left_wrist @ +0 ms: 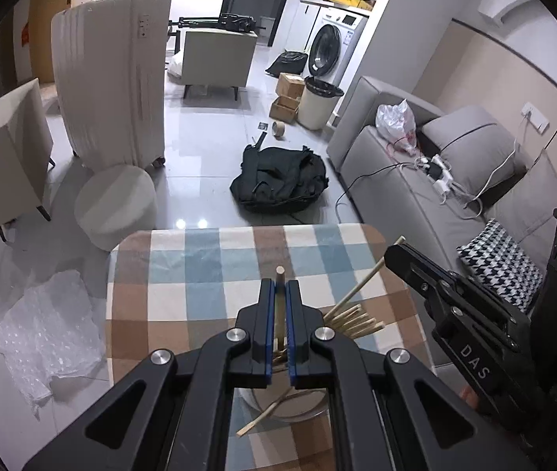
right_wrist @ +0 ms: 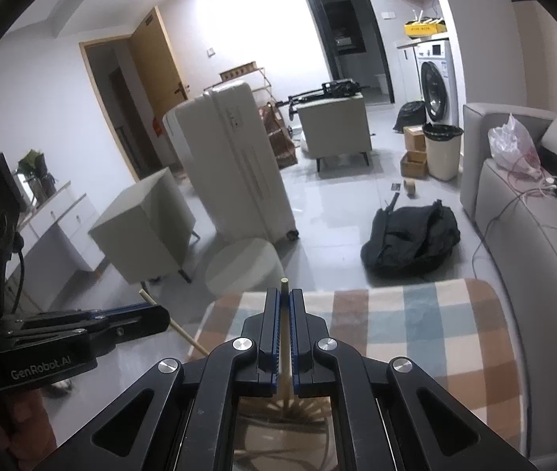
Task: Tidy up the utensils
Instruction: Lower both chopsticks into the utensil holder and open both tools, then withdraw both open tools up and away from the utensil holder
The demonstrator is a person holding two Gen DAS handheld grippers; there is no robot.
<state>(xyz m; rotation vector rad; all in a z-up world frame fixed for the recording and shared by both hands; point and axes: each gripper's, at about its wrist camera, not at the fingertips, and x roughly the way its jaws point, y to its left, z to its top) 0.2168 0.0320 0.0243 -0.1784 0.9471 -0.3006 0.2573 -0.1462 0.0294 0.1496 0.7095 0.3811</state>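
**Both grippers clamped on chopsticks above the glass container**

The left gripper [left_wrist: 280, 286], black with blue pads, is clenched on a single pale wooden chopstick [left_wrist: 279, 314] that stands between its jaws, its blunt tip poking out just past the fingertips. Below and behind the jaws, near the bottom of the left wrist view, sits a clear glass container [left_wrist: 298, 408] with more loose wooden chopsticks [left_wrist: 266, 416] lying tilted inside it. Just to the right of the jaws a fan of bamboo chopsticks [left_wrist: 353, 320] spreads out over the checked blue, brown and white tablecloth [left_wrist: 184, 274]. Further right, the right gripper [left_wrist: 396, 257] comes in from the side, a light chopstick [left_wrist: 372, 274] passing through its closed tips.

In the right wrist view, the left gripper [right_wrist: 160, 320] reaches in at the left, a pale stick [right_wrist: 184, 335] slanting out on both sides of its tips. At the centre, the right gripper [right_wrist: 285, 294] is clamped on its own pale chopstick [right_wrist: 285, 337], which runs straight along the jaws and sticks out just beyond them. Below the jaws, the chopstick bundle [right_wrist: 294, 404] fans out in the glass container [right_wrist: 247, 431], which rests on the checked cloth [right_wrist: 416, 325].
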